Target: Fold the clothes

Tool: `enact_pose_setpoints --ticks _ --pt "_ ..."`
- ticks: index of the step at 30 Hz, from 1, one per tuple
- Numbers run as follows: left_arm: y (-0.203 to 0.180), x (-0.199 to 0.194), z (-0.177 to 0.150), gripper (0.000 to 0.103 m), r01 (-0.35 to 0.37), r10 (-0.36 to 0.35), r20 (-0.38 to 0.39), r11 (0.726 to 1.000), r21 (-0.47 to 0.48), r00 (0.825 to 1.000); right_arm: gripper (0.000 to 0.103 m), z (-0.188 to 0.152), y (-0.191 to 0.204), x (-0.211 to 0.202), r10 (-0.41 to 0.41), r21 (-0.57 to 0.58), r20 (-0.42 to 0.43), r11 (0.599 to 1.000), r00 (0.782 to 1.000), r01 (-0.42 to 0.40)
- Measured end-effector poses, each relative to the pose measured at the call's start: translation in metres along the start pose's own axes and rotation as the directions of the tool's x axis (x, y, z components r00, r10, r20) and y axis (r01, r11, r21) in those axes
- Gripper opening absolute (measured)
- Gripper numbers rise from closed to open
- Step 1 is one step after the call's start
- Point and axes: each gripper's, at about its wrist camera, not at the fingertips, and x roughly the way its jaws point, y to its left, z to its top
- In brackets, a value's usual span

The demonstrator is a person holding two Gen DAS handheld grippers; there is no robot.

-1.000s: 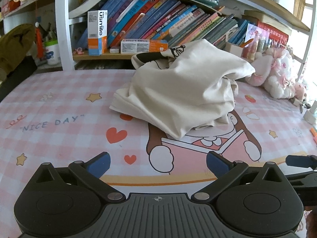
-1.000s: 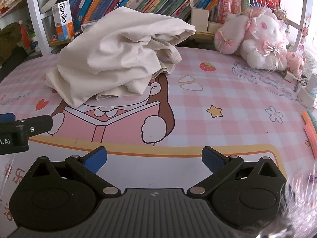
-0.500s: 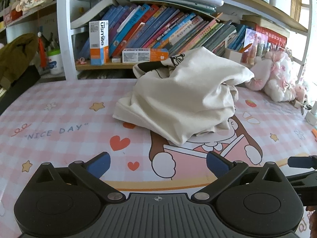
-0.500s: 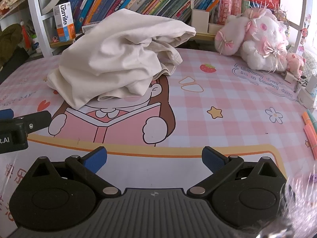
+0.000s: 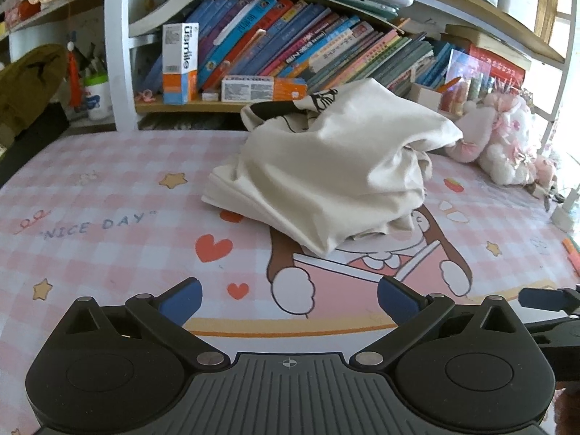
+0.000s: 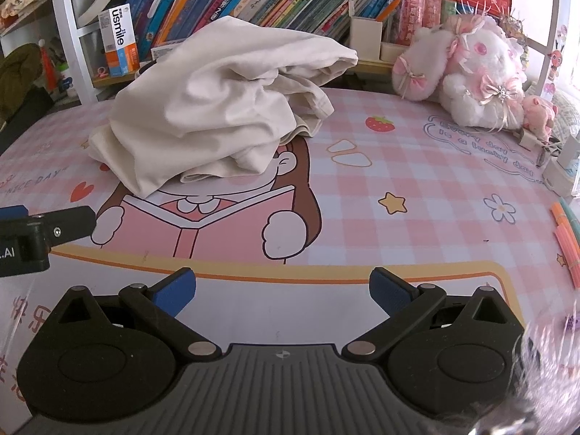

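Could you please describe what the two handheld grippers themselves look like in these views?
Both the left gripper and the right gripper are matte black, with two round hubs, a ribbed grey centre plate bearing a small crosshair mark, silver pivot pins and blue fingertip pads.

The table [image 5: 108, 195] wears a pink checked cover with cartoon hearts, stars and a girl reading a book. Ahead of both claws, a crumpled cream garment [image 5: 326, 181] lies heaped on it, covering the top of the girl's head. Beyond and to the right of the right claw, a white and pink plush toy [image 6: 471, 76] sits at the table's back edge. Orange pens [image 6: 567, 246] lie at the far right edge, level with that claw's fingertips. Behind the table, a shelf [image 5: 188, 107] carries leaning books [image 5: 290, 43] and an upright orange and white box [image 5: 179, 63].
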Motion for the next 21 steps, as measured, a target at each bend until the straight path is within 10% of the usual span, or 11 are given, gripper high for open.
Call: enact_pose_setpoints --ticks 21 --pt "0.0013 0.0048 0.0001 0.103 -0.003 0.003 -0.032 1.000 -0.008 0.999 0.103 -0.0002 0.0002 -0.0003 -0.004 0.004 0.000 1.000 1.000 0.004"
